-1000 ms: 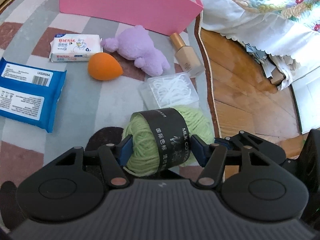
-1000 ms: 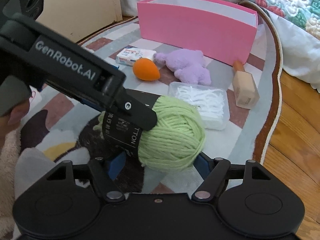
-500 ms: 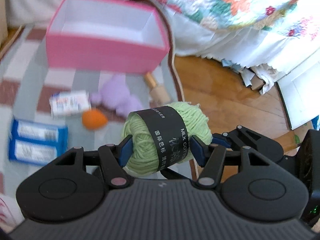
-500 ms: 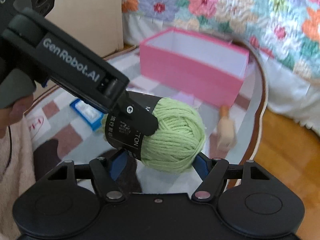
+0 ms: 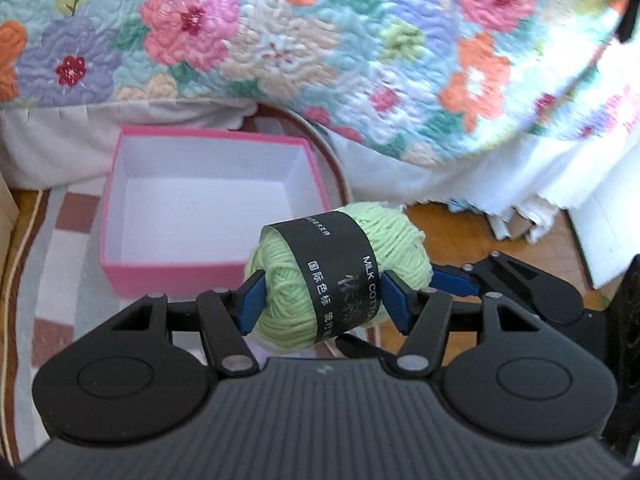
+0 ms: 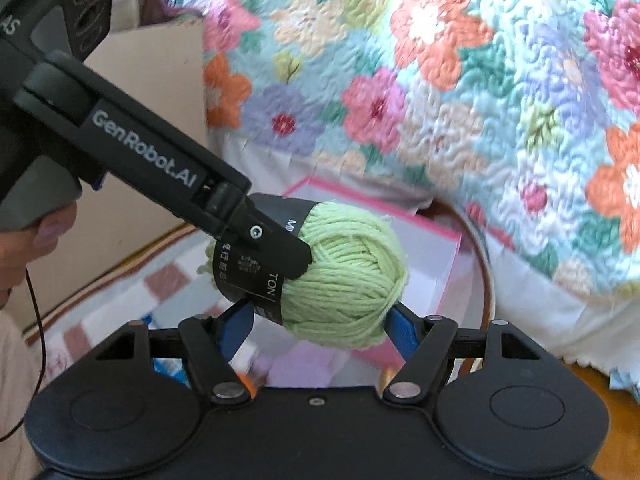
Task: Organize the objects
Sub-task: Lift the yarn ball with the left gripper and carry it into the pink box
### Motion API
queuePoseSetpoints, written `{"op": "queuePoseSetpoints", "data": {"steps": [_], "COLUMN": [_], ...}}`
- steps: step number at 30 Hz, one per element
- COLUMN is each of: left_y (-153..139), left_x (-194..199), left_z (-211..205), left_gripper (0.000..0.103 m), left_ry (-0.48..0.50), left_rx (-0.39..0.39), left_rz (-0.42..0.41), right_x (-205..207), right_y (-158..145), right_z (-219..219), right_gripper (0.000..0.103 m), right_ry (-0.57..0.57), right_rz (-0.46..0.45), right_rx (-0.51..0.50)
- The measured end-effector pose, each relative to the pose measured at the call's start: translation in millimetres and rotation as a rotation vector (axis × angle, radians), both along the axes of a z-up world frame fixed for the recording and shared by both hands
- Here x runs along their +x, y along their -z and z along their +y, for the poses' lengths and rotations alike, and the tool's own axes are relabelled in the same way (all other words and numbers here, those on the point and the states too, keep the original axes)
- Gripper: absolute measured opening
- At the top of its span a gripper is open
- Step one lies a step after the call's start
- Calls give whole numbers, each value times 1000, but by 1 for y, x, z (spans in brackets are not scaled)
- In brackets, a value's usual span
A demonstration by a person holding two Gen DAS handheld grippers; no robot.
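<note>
A light green yarn ball (image 5: 344, 276) with a black paper band hangs in the air, held from two sides. My left gripper (image 5: 323, 301) is shut on it across the band. My right gripper (image 6: 318, 322) clamps it lengthwise, its blue pads against the yarn's two ends. In the right wrist view the left gripper's finger (image 6: 276, 244) lies over the yarn ball (image 6: 348, 276). The open pink box (image 5: 176, 276), white and bare inside, stands on the rug just beyond and below the yarn. Its far rim (image 6: 404, 216) shows behind the ball.
A bed with a floral quilt (image 5: 320, 48) and white skirt rises right behind the box. Wooden floor (image 5: 452, 232) lies to the right of the patterned rug (image 5: 60, 248). A beige cabinet side (image 6: 132, 208) stands at left. A person's hand (image 6: 24, 244) grips the left handle.
Both grippers have lifted the yarn ball from just above the rug and carried it toward the pink box. The items on the rug have dropped out of sight, and the box's inside now shows.
</note>
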State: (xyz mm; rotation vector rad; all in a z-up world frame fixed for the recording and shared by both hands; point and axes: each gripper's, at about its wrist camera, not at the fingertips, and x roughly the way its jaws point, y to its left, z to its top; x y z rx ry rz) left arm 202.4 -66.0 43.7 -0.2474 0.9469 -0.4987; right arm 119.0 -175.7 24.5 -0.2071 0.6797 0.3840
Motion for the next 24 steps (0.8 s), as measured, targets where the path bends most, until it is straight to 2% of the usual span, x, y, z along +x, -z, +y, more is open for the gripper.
{"op": "queuePoseSetpoints", "data": {"steps": [4, 11, 14, 17, 24], "left_y": [12, 58, 87, 119, 171], "left_x": [35, 104, 139, 171, 202], "left_z": [-5, -19, -31, -39, -40], "left_gripper": [59, 59, 59, 59, 59], "left_ry": [-18, -11, 4, -13, -60], "left_rx": [46, 90, 126, 130, 82], "left_rz": [16, 75, 130, 195, 259], "right_x": [37, 101, 132, 165, 211], "right_y": [7, 43, 67, 91, 137], "right_z": [-9, -19, -25, -26, -19], "right_gripper": [76, 74, 68, 62, 52], "right_ry": [1, 62, 88, 138, 193], "right_rz": [13, 69, 139, 209, 284], "right_rx": [54, 119, 112, 93, -25]}}
